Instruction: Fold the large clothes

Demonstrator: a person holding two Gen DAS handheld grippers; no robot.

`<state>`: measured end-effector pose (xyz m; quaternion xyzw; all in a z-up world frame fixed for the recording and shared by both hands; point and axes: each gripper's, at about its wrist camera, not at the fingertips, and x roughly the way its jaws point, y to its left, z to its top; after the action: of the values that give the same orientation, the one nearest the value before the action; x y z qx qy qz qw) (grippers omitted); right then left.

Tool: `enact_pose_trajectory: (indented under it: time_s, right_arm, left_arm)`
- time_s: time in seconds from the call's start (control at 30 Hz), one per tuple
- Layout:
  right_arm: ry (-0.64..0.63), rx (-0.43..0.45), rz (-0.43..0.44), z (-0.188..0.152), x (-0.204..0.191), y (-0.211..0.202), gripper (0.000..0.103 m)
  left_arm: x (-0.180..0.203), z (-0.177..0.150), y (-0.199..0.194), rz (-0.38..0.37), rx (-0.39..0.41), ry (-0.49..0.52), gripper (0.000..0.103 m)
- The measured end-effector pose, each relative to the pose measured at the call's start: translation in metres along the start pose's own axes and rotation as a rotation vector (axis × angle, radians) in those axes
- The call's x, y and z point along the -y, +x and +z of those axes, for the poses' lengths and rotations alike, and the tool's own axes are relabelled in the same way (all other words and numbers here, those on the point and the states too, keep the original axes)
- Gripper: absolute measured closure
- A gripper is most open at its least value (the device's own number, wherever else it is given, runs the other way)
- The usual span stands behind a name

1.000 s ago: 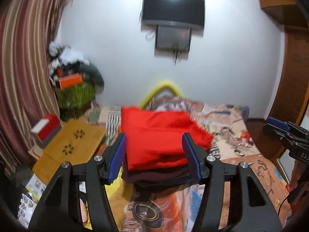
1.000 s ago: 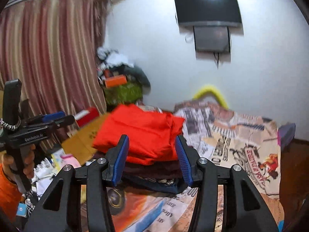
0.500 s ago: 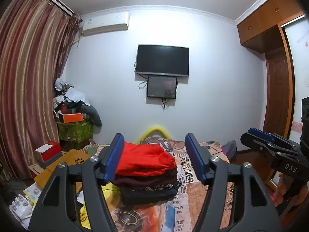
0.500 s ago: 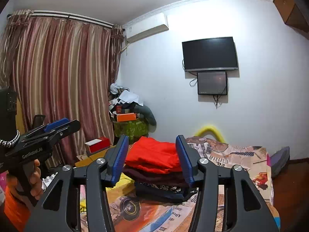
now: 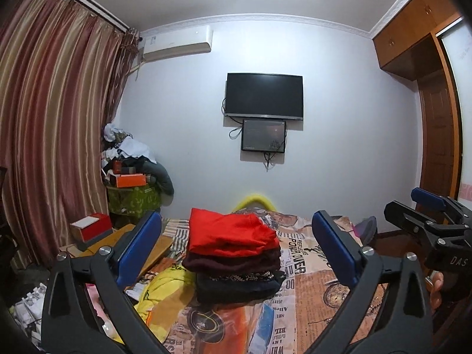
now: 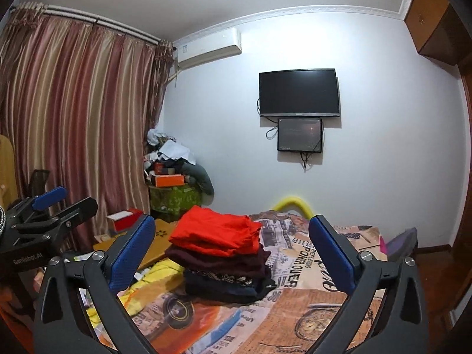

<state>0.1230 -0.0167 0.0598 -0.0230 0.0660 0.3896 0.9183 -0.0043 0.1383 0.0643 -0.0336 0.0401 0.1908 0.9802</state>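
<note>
A folded red garment tops a stack of folded dark clothes on the patterned bed. It also shows in the right wrist view, on the dark stack. My left gripper is open and empty, held well back from the stack. My right gripper is open and empty, also back from it. The right gripper shows at the right edge of the left wrist view; the left gripper shows at the left of the right wrist view.
A yellow garment lies left of the stack. A wooden lap table and a red box stand at the left. Curtains, a clutter pile, a wall television and a wardrobe surround the bed.
Both grippers have pulled back and tilted up from the stack, which now looks smaller and farther away. The jaws stay open and empty.
</note>
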Motion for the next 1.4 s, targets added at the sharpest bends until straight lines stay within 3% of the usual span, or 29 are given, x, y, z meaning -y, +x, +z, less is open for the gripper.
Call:
enact_pose_trajectory:
  time_s: [0.33,1.4]
  right_arm:
    - [0.014,-0.018,-0.001,-0.014,0.004,-0.007,0.000]
    - [0.056,-0.050,0.011,-0.012,0.008,-0.013,0.000]
  left_arm:
    - [-0.002,-0.006,0.002,0.001,-0.006,0.004,0.000]
    - [0.004,-0.016,0.011,-0.003,-0.038,0.012,0.000]
